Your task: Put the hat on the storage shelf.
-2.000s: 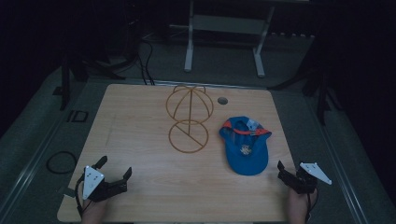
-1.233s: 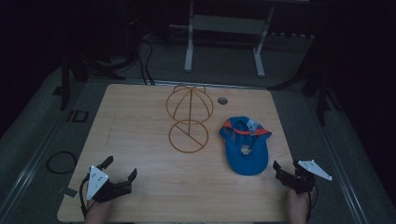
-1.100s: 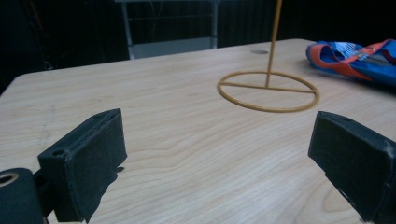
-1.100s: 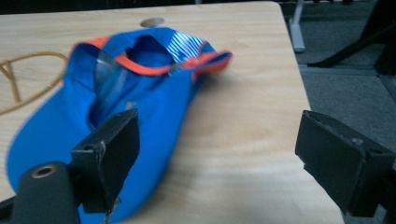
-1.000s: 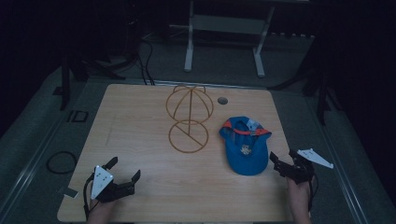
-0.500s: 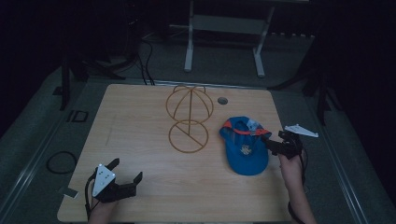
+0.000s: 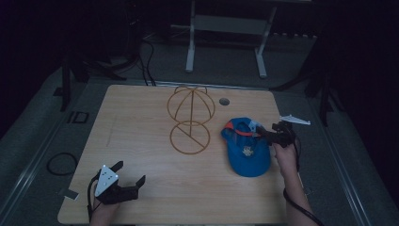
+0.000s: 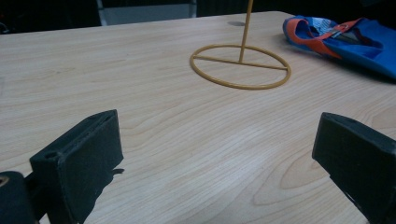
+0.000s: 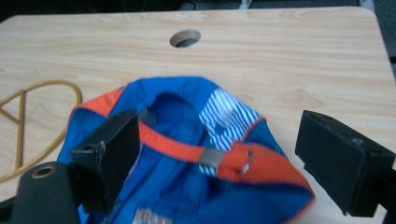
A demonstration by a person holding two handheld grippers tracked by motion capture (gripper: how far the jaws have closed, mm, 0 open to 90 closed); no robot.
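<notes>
Since the earlier pictures the right gripper (image 7: 269,134) has travelled up from the near right corner of the table (image 7: 141,141) to the back edge of the blue cap (image 7: 246,147), while the left gripper (image 7: 128,176) has shifted only slightly at the near left.

Taking the cap as the landmark: it lies on the wooden table with its open back and orange strap (image 9: 187,148) turned toward the right gripper, brim pointing toward the person. In the right gripper view the two black jaws stand wide apart, one over the cap's blue cloth and the other off its right side above bare wood; the strap and its metal buckle (image 9: 211,158) sit between them (whether either jaw touches the fabric cannot be told). Beyond the cap is a round hole (image 9: 185,38) in the tabletop.

Just left of the cap stands a gold wire stand (image 7: 190,120), a ring base with a domed frame on a post. Well left of the cap and nearer the person, the left gripper hovers over bare wood, its jaws spread wide with nothing between them.
</notes>
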